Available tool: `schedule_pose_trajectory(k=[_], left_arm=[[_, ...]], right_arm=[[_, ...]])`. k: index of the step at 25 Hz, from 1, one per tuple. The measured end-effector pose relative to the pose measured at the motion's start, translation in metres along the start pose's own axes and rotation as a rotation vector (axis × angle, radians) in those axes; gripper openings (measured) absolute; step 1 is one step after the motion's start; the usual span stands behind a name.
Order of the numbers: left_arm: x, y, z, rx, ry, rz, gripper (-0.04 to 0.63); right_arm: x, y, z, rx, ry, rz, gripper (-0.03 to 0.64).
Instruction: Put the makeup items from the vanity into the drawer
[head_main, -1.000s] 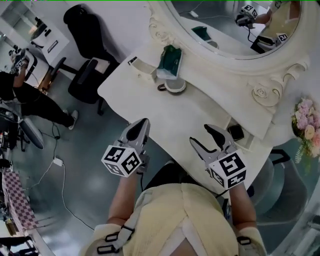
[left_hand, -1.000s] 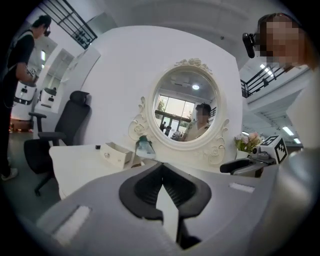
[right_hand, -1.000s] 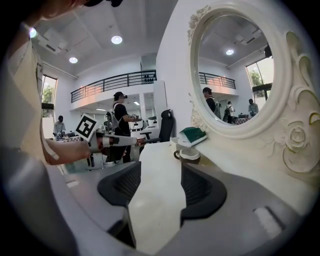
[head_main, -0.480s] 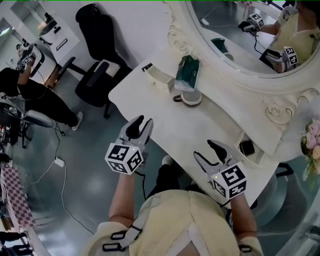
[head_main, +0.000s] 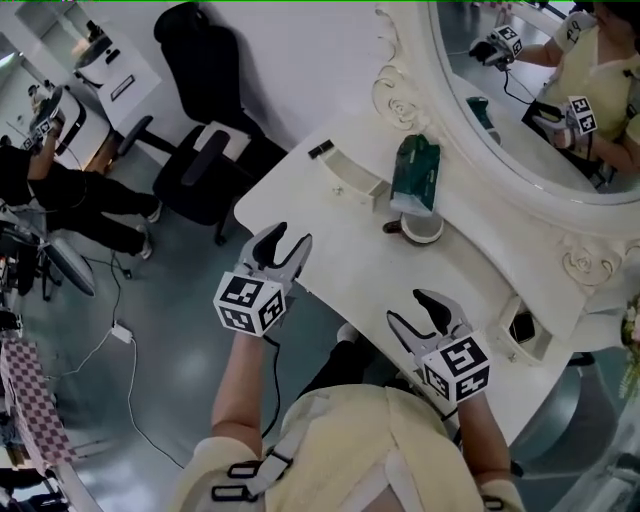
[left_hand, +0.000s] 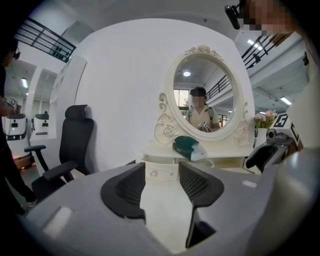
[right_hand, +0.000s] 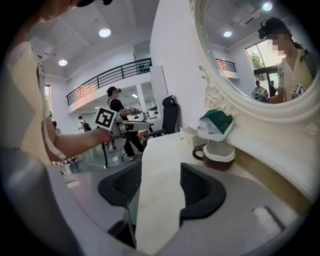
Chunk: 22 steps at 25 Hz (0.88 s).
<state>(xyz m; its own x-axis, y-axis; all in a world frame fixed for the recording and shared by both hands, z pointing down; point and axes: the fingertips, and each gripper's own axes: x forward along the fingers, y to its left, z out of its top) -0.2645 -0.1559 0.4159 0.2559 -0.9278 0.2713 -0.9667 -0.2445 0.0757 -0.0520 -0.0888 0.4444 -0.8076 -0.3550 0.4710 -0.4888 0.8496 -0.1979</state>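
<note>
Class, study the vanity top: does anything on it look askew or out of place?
Yes. The green-and-white packet sits tilted on top of the brown mug instead of lying flat on the vanity top. Nothing looks spilled.

white vanity top (head_main: 340, 245), mostly bare at the front and middle. toward the back, a brown mug with a white rim (head_main: 421, 229) stands on it, and a green-and-white packet (head_main: 415, 170) rests tilted on top of the mug. just left of the mug, a small white open box (head_main: 354, 178). a small black item (head_main: 321, 149) at the back left corner. at the right end, another white open box (head_main: 503, 315) with a dark item (head_main: 522, 327) inside, too small to tell what.
</note>
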Motion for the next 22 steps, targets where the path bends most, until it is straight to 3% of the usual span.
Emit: schedule_pose_trajectory(k=[4, 8, 22], left_arm=[[0.026, 0.044, -0.001, 0.076, 0.038, -0.003, 0.227], [0.051, 0.079, 0.003, 0.094, 0.048, -0.029, 0.227], [0.171, 0.140, -0.005, 0.185, 0.153, -0.135, 0.219]], right_arm=[[0.033, 0.000, 0.004, 0.007, 0.033, 0.002, 0.244], [0.061, -0.003, 0.010, 0.022, 0.059, -0.007, 0.241], [0.117, -0.026, 0.014, 0.092, 0.140, -0.072, 0.235]])
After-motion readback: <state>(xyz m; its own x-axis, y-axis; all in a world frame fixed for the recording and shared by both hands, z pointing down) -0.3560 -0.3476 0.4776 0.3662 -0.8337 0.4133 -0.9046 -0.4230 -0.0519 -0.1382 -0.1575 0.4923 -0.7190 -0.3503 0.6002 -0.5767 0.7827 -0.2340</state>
